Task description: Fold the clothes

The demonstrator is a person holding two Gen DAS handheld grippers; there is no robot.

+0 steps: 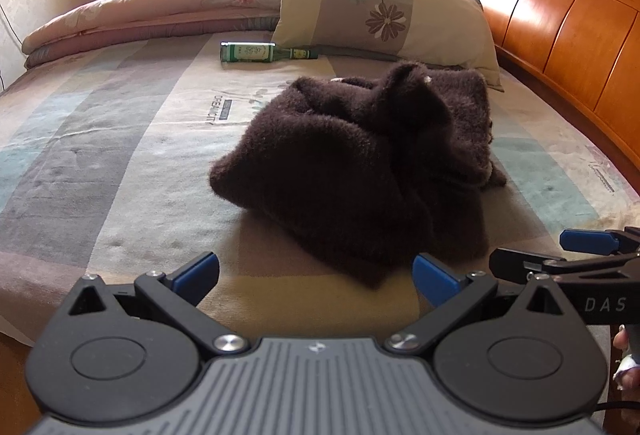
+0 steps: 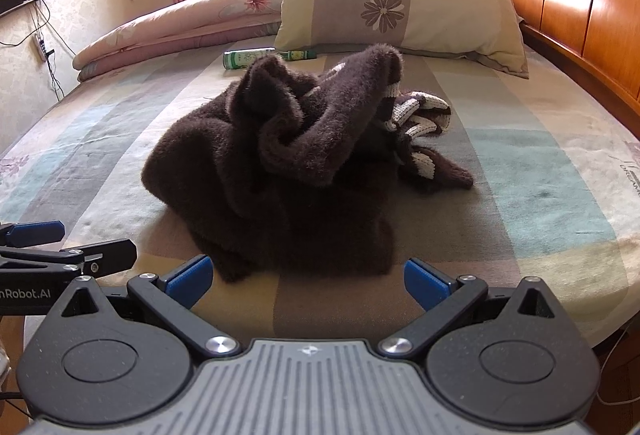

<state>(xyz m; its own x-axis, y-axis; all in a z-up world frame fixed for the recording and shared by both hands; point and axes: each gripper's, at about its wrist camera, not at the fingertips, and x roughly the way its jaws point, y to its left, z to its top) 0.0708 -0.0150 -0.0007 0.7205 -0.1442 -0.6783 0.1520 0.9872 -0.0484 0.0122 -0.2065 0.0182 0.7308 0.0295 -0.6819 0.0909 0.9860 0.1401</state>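
Sweater (image 1: 360, 163) lies crumpled beyond both spread tongs (image 1: 316, 275).

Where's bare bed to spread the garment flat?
Left of the brown garment, striped sheet runs bare to the rolled quilt. A narrower strip lies toward the headboard. Crowded behind: bottle, pillow.

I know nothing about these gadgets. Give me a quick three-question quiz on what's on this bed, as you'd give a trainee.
1. True or false: the brown fuzzy garment already lies folded flat.
2. What lies on the bedsheet between the garment and the pillow? A) a green bottle B) a book C) a shoe
3. Fill in: the left gripper and right gripper both have their jaws ____.

Key
1. False: it sits in a crumpled heap.
2. A: the green bottle lies on its side.
3. Open, with nothing held.
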